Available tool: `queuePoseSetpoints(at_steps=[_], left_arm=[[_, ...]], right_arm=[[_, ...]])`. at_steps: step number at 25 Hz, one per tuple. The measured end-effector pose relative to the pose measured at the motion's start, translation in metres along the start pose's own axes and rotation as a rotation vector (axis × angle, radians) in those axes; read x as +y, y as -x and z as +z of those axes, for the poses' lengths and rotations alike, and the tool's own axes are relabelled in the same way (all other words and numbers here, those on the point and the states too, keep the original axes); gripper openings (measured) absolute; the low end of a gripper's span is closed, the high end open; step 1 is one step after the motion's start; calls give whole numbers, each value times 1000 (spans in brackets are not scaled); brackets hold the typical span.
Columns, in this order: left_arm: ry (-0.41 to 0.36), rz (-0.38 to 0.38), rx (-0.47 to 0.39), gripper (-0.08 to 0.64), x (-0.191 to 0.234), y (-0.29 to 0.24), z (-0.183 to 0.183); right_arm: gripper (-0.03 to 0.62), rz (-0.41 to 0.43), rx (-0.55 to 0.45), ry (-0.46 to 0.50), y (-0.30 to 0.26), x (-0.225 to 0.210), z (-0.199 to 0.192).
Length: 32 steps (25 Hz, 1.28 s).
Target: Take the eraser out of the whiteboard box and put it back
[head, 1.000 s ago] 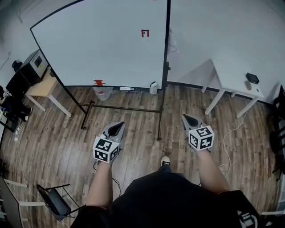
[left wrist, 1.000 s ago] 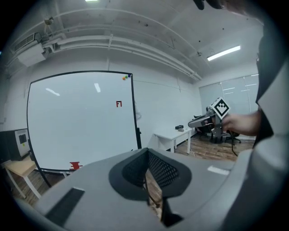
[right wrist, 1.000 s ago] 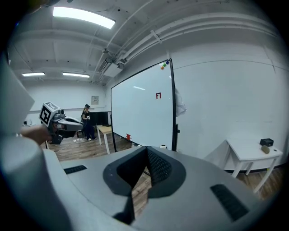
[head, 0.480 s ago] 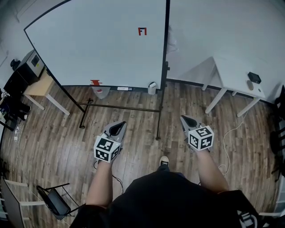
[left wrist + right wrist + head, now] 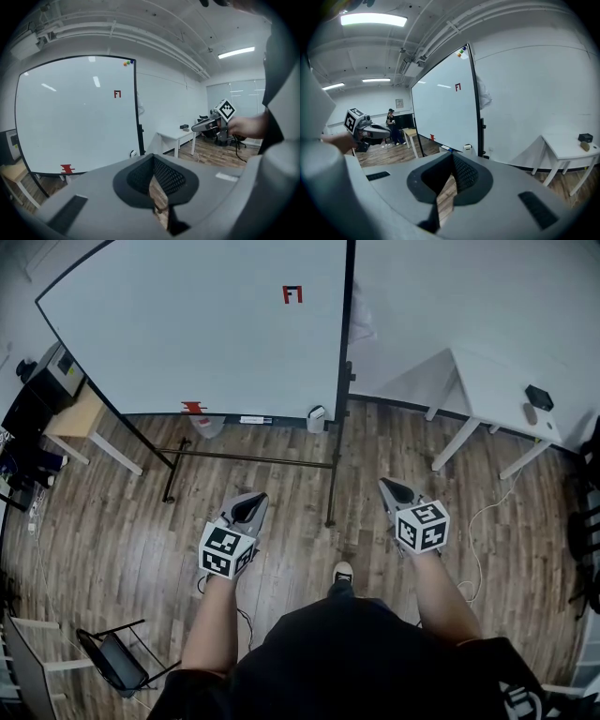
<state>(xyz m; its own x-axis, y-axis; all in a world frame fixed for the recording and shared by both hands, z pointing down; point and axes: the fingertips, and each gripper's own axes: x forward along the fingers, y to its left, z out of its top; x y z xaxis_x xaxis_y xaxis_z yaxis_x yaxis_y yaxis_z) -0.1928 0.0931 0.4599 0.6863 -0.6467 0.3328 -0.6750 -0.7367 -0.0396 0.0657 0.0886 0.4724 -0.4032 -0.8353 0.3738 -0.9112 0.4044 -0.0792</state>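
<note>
The whiteboard (image 5: pixel 216 334) stands on a black frame ahead of me. A small white box (image 5: pixel 318 418) sits at the right end of its bottom tray, also seen as the box (image 5: pixel 134 153) and the box (image 5: pixel 468 147). I cannot make out the eraser. A red piece (image 5: pixel 193 408) rests on the tray's left part. My left gripper (image 5: pixel 249 506) and right gripper (image 5: pixel 392 488) hover over the wood floor, well short of the board, both shut and empty. The left jaws (image 5: pixel 153 158) and right jaws (image 5: pixel 452 157) meet at their tips.
A white table (image 5: pixel 497 390) with a small dark object (image 5: pixel 536 397) stands at the right. A wooden table (image 5: pixel 80 418) with a machine (image 5: pixel 52 367) is at the left. A black folding chair (image 5: pixel 117 662) and floor cables (image 5: pixel 483 521) lie near me. A person (image 5: pixel 391 126) stands far off.
The whiteboard has grown slightly larger and shifted up in the head view. Both grippers keep the same pose in front of me, still shut.
</note>
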Motion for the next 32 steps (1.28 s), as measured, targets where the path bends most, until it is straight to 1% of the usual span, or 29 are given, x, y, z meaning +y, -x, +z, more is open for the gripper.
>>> queuePoseSetpoints(at_steps=[5,11,18,24,32], left_arm=[[9,-3,12,11,4,-17,-3],[35,-17,29,11,13,-46,-8],[32,-34,46,11,21,-81,0],[28,-31,58,11,27,-112,13],[24,-11,83,11,39,-149,22]], right_arm=[[-6,-16,-13,1,-9,-16,2],[-6,-3,20,-13,-31,-35,-4],[-6,11,39,-11,-55,-59,0],[-6,15,40,-10,-70,-89,7],[-6,65,38,-4,-97,-117,20]])
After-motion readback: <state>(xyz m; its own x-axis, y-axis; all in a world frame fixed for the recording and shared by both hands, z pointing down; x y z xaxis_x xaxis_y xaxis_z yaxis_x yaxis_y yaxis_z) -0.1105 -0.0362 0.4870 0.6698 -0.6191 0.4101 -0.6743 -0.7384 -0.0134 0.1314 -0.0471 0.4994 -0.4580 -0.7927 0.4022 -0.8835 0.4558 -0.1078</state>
